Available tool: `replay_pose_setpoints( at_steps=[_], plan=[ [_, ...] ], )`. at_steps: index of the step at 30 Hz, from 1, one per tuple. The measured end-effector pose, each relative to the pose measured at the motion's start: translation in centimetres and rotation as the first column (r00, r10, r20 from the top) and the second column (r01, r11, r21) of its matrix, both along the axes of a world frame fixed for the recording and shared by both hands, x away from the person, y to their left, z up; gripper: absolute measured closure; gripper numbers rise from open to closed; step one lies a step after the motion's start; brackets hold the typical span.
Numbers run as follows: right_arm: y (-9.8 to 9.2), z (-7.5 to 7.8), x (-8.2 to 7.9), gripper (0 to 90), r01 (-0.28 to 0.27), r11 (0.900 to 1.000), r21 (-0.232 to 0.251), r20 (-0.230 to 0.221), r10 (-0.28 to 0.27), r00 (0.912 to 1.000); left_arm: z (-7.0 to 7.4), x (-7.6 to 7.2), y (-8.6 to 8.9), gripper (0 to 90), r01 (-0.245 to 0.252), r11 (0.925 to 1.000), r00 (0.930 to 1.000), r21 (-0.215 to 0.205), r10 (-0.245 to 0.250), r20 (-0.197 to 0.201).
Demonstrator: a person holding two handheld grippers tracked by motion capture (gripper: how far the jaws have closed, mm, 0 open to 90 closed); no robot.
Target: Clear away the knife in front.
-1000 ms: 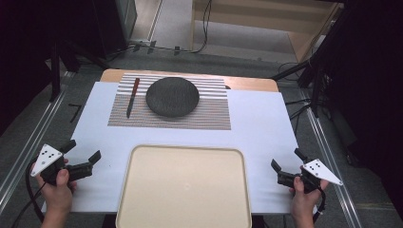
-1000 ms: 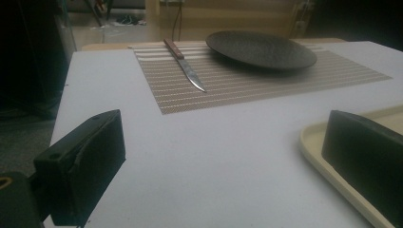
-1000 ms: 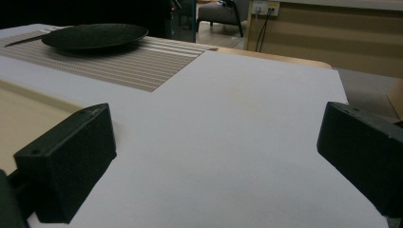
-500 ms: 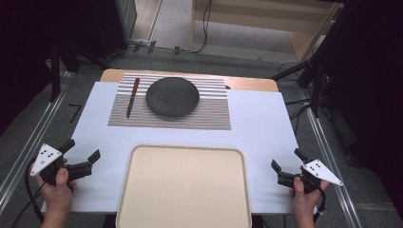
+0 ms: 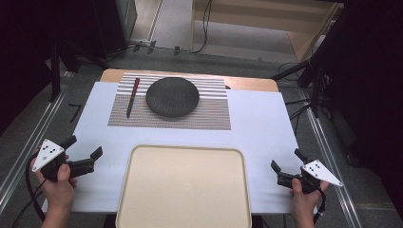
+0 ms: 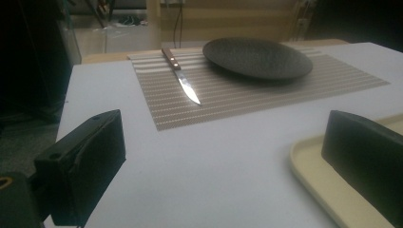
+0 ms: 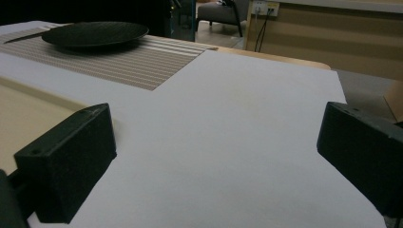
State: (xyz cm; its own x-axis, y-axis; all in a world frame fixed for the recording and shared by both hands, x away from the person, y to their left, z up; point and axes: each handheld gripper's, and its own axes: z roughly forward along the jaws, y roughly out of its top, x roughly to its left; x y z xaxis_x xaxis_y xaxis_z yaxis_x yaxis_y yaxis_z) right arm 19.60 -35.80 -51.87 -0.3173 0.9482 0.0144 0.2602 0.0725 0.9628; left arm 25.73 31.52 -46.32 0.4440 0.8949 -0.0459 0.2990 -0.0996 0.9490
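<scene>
Little had changed over the last second: in the high view both hands sat in the same low corners of the frame, and the plate, knife and tray lay exactly as before. My reading is that work had not begun and the person was poised at a rest position.

Left hand-held gripper point(image 5: 85, 156), lower left of the high view, jaws spread wide, nothing between them; it hovered over the white surface point(image 5: 266, 123) just left of the beige tray point(image 5: 183, 190). Right hand-held gripper point(image 5: 284, 167), lower right, likewise spread and empty, just right of the tray.

Nearest things: the tray, empty, bottom centre. Well beyond it, upper centre, a striped placemat point(image 5: 209, 114) carried a dark round plate point(image 5: 172, 96) and, to its left, a knife point(image 5: 132, 97) with a reddish-brown handle, blade pointing toward the person. In the left gripper view the knife point(image 6: 181, 76) lay just beside the plate point(image 6: 256, 57), apart from it.

No brand, label or legible writing noted; the grey plates on the grippers bore dark dots only.
</scene>
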Motion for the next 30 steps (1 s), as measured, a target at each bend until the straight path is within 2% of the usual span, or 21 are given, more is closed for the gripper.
replay_pose_setpoints(
  at_steps=[3,7,12,19,30],
  plan=[
    [-0.1,0.0,0.0,0.0,-0.008,1.0,0.006,0.005,0.008,1.0,0.7,0.2,-0.5,0.5,-0.021,0.9997,0.9997,0.014,0.021,-0.009],
    [-0.1,0.0,0.0,0.0,-0.008,1.0,0.012,0.006,0.008,1.0,1.0,0.5,-1.1,0.5,-0.019,0.9985,0.9997,0.051,0.02,-0.016],
    [-0.1,0.0,0.0,0.0,-0.01,1.0,0.018,0.003,0.01,0.9999,1.3,1.0,-1.6,0.5,-0.016,0.9989,0.9994,0.045,0.017,-0.029],
    [-0.1,0.0,0.0,0.0,-0.005,1.0,0.015,0.003,0.005,1.0,2.0,1.9,-1.8,0.5,-0.011,0.9989,0.9998,0.045,0.011,-0.017],
    [-0.1,0.0,0.0,0.0,-0.001,1.0,0.009,0.006,0.001,1.0,2.3,3.3,-3.0,0.5,-0.003,0.9992,0.9995,0.041,0.004,-0.031]
  ],
)
